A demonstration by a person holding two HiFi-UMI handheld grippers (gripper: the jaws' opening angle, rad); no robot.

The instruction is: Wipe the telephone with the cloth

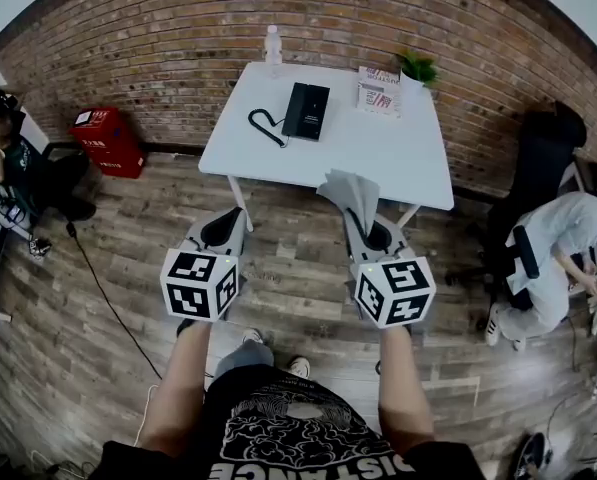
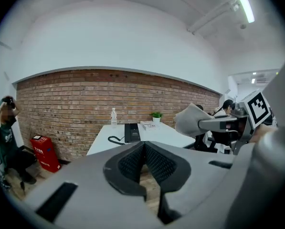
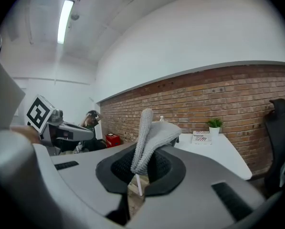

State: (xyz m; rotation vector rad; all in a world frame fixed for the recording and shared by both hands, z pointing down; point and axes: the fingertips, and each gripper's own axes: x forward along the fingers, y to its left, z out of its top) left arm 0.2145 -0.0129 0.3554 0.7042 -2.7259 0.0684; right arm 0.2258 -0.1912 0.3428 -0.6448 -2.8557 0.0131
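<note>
Both grippers short of table (image 1: 398, 158); phone (image 1: 307, 111) lies on it.
Jaws of left gripper (image 1: 238, 213) together, empty; right gripper (image 1: 352, 216) clamped on cloth (image 1: 350, 188), which stands upright.

Head view: high up, facing steeply down past both forearms (image 1: 181, 388); white table (image 1: 378, 158) ahead, well apart. 2 gripper views: low, near level, facing along own jaws toward that table and brick wall (image 1: 158, 58). All 3 share table, wall.
</note>
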